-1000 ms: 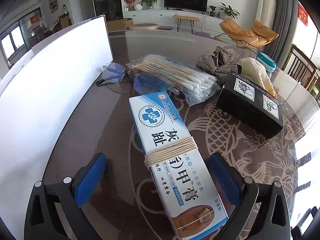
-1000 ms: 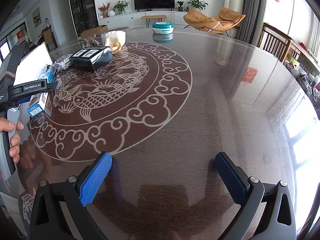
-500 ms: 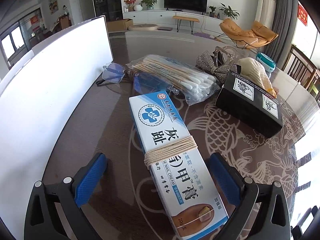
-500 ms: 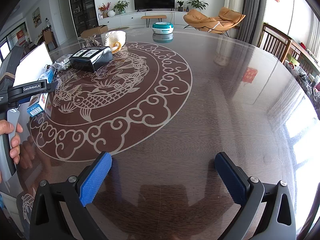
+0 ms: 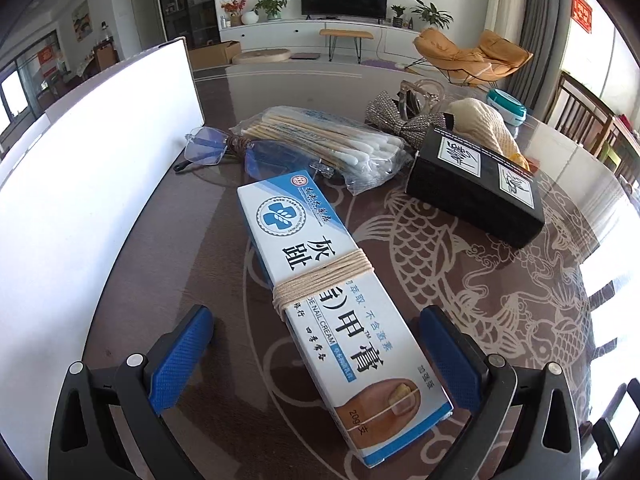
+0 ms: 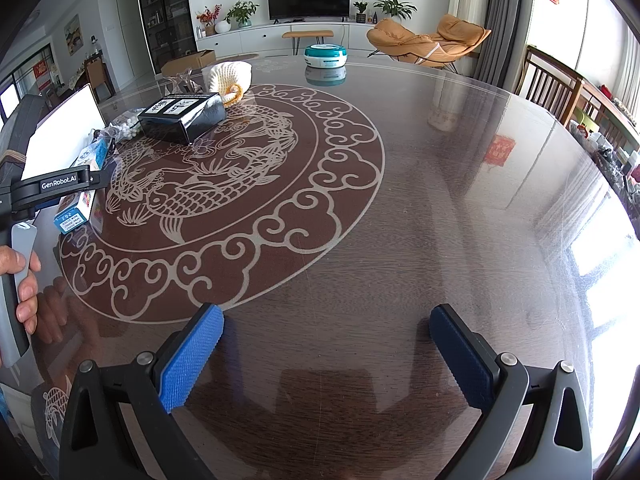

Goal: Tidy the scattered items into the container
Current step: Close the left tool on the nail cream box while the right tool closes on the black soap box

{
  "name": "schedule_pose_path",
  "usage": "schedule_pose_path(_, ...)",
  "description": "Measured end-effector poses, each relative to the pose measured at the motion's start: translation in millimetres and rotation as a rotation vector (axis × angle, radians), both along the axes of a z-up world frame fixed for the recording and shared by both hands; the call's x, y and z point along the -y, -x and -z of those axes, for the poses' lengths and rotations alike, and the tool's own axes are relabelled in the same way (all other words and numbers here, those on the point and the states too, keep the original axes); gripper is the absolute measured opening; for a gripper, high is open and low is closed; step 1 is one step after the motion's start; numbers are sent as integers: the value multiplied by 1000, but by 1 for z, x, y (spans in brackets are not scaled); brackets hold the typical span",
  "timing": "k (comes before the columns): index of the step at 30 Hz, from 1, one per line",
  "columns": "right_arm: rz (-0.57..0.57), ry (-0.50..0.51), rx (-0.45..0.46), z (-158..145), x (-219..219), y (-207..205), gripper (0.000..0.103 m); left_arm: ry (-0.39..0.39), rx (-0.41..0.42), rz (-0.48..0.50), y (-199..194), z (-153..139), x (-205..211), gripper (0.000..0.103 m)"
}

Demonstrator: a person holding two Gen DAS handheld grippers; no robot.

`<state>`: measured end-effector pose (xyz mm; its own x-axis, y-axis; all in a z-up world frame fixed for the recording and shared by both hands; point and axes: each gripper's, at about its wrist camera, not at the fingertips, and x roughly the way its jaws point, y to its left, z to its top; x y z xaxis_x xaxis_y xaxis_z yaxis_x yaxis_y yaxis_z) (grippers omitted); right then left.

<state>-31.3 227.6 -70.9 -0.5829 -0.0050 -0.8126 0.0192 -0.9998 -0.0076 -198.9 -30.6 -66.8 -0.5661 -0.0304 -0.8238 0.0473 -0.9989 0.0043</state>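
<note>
Straddling the nail cream box with the left gripper, we hold its blue pads spread wide on either side of the carton, touching neither long face, so the step in hand looks like the first pickup. At the far left the white container stands with its tall wall just beside the box, near the table's left edge. The next move, as we judge it, calls for closing on the carton below its twine wrap and lifting it over that wall. Further along lie the glasses, the cotton swab pack and the black box, crowding the far side. To the right, our right gripper hangs spread and empty over bare table, with wide free room toward the right edge.
</note>
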Motion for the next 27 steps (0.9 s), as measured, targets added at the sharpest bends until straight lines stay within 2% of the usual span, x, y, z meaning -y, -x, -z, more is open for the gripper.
schedule_pose_path(1, 0, 0, 0, 0, 0, 0, 103, -1, 0, 36, -4, 0, 0, 103)
schedule_pose_path(3, 0, 0, 0, 0, 0, 0, 103, 1, -22, 83, -12, -4, 4, 91)
schedule_pose_path(4, -7, 3, 0, 0, 0, 1, 103, 0, -33, 96, -15, -5, 8, 81)
schedule_pose_path(5, -32, 7, 0, -1, 3, 4, 103, -3, -41, 109, -17, -6, 12, 74)
schedule_pose_path(7, -142, 16, -2, -1, 17, 18, 103, -8, -47, 139, -20, -7, 17, 71)
schedule_pose_path(11, -372, 4, 2, 1, 65, 59, 103, -11, -50, 171, -24, -7, 19, 71)
schedule_pose_path(16, -535, 3, 3, 4, 105, 126, 103, -7, -56, 168, -23, -7, 18, 71)
schedule_pose_path(21, -559, 4, 3, 6, 124, 180, 103, -9, -55, 167, -22, -6, 20, 72)
schedule_pose_path(27, -553, 28, 2, 5, 140, 206, 103, -12, -54, 168, -21, -6, 22, 72)
